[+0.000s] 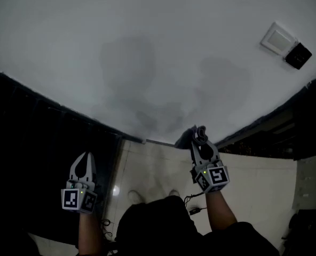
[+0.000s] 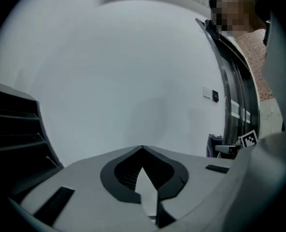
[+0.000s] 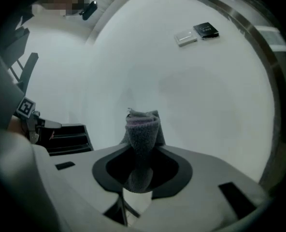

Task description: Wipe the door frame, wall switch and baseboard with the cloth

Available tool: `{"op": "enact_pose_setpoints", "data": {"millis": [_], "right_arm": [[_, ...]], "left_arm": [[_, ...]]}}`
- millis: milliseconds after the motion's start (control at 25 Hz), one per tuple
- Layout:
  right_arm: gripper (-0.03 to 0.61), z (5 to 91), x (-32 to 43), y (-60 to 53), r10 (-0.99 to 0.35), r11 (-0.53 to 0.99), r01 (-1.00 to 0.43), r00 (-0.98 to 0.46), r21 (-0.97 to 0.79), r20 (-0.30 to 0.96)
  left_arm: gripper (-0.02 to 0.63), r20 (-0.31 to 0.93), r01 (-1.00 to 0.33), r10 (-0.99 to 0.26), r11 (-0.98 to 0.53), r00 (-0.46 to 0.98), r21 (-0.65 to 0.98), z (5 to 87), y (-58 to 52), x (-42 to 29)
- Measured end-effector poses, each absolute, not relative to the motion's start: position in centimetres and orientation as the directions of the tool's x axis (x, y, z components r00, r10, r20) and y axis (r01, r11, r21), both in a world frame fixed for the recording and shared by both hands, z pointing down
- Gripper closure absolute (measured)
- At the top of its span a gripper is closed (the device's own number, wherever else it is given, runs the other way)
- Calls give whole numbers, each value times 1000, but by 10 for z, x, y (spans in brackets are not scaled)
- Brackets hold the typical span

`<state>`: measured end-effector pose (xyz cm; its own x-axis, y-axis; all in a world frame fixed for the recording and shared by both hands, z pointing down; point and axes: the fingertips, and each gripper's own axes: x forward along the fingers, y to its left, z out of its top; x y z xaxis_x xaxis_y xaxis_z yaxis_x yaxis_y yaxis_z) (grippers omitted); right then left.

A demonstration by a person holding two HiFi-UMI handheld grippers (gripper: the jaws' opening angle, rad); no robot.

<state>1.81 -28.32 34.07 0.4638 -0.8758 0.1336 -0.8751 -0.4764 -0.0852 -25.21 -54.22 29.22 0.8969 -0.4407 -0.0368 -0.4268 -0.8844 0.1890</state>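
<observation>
Looked, judging by where the cloth sat, like the low pass along the foot of the wall. Called for working the broad white painted wall (image 1: 158, 47) only at its bottom edge, down at 6 o'clock where it met the pale tiled floor (image 1: 259, 185); could not make out a separate baseboard strip there. Asked for the cloth's folded face to go flat against the surface and travel in one long sideways stroke toward the black stepped door frame (image 1: 35, 121) at 9 o'clock, not in dabs. Wanted a firm pinch throughout, lest the fold slide out under the drag. Would likely suit a lighter touch up at 1 o'clock, well apart from the cloth, on the white rectangular wall switch plate (image 1: 278, 38) with the small black box (image 1: 298, 55) just beside it.

Had the right gripper (image 1: 199, 135) pinched tight on a folded grey fleece cloth (image 1: 185, 138), the roll standing up out of the jaws and its end close to the wall's foot; could not tell whether touching. Had the left gripper (image 1: 85, 160) at 8 o'clock with jaws brought together at the tips, gripping nothing, near the black frame and apart from it.
</observation>
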Motion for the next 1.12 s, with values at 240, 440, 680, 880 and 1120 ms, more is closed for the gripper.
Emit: {"op": "enact_pose_setpoints", "data": {"millis": [240,440,680,880,1120], "right_arm": [[486,382,25,-233,-825,-539,-842,522,-26,217],[486,414,40,-216,-830,-507,-862,490,7,267],[486,516,44,-246,-848,-449,-893,433,19,307],[486,625,57,-259,-854,-399,-916,384,31,350],[486,753,66,-314,-911,-297,-948,317,114,265]], "left_arm": [[614,7,-217,-220,-959,976,179,334,-503,-166],[614,43,-136,-131,-975,991,177,379,-463,-123],[614,55,-127,-119,-972,991,196,492,-476,-102],[614,71,-124,-111,-970,991,210,598,-472,-91],[614,30,-151,-148,-971,989,185,743,-497,-70]]}}
